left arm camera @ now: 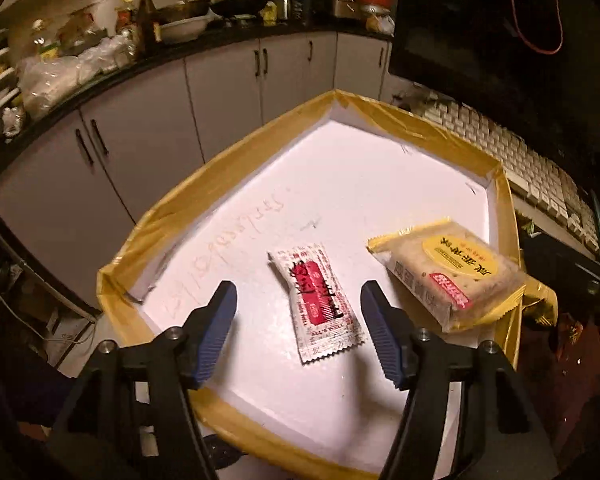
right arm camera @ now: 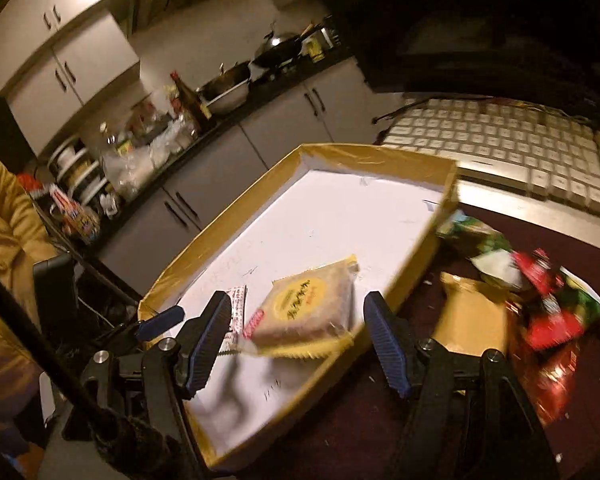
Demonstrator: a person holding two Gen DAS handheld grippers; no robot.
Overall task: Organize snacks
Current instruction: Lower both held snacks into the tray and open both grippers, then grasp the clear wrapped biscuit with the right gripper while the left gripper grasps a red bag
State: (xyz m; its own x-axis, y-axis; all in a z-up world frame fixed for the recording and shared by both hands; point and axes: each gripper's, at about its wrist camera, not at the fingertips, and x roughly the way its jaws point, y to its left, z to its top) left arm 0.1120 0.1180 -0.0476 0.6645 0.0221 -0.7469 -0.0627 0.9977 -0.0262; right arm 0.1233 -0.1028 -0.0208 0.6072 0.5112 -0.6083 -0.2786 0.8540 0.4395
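Two packets lay in the tray (left arm camera: 228, 168): a sachet (left arm camera: 320, 304) mid-floor, a cracker pack (left arm camera: 448, 272) against its right rim. Both grippers, left (left arm camera: 298, 334) and right (right arm camera: 296, 340), gaped wide, empty.

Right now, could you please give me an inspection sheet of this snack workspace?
Surface: white tray with yellow-taped rim, beside a dark red tabletop.
Job's things: red-and-white sachet flat in the tray; yellow cracker pack by the tray's right rim, tilted, blurred.
Clutter: loose pile of snack bags on the tabletop outside the tray.
Grippers: left claw open, empty, above the sachet; right claw open, empty, near the cracker pack.
Cables: red cable on the dark background.
Surroundings: keyboard, kitchen counter with a wok, grey cabinets.
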